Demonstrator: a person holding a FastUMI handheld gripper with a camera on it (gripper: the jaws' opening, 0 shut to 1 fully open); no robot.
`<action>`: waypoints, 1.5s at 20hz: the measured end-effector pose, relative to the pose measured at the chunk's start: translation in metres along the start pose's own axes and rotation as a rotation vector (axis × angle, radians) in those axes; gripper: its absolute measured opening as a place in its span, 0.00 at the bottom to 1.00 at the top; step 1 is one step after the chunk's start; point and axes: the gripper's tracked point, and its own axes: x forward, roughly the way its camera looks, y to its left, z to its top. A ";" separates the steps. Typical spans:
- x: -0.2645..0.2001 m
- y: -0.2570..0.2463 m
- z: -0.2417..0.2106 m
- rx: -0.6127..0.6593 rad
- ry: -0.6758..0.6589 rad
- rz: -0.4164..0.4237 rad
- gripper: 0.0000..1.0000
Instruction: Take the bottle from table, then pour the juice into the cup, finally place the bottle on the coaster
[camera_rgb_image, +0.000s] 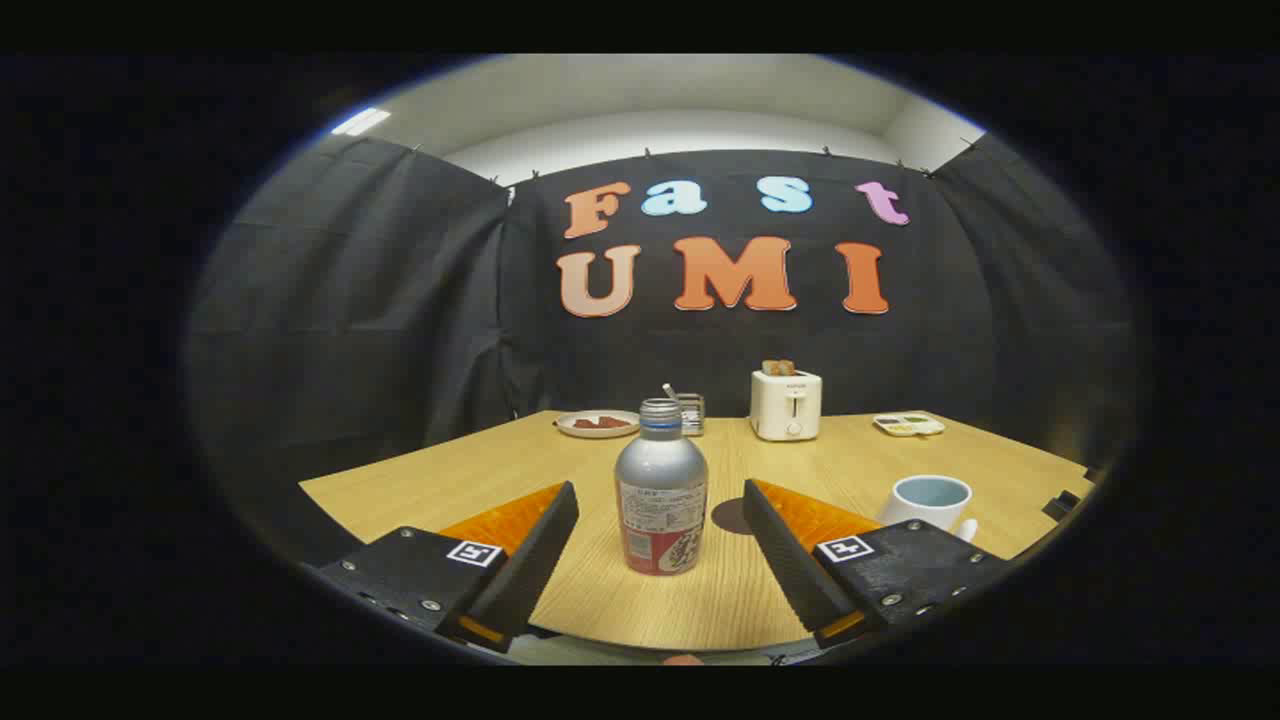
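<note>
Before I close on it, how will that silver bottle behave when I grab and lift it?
The bottle looks like rigid metal, so it probably won't crush. Its rounded, smooth body may slip. It stands tall on a narrow base with no cap on, so a nudge could tip and spill it. The claw is open around it.

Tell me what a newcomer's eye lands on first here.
First, the silver bottle standing upright on the wooden table, between the fingers of the open gripper, untouched. Next, the white cup just beyond the right finger, and the white toaster with bread in it at the table's far edge.
</note>
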 end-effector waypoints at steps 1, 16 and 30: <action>0.001 0.001 -0.002 0.007 0.010 0.003 0.98; 0.007 0.007 -0.015 -0.010 0.033 -0.005 0.99; 0.042 0.001 -0.056 0.003 0.131 -0.055 0.99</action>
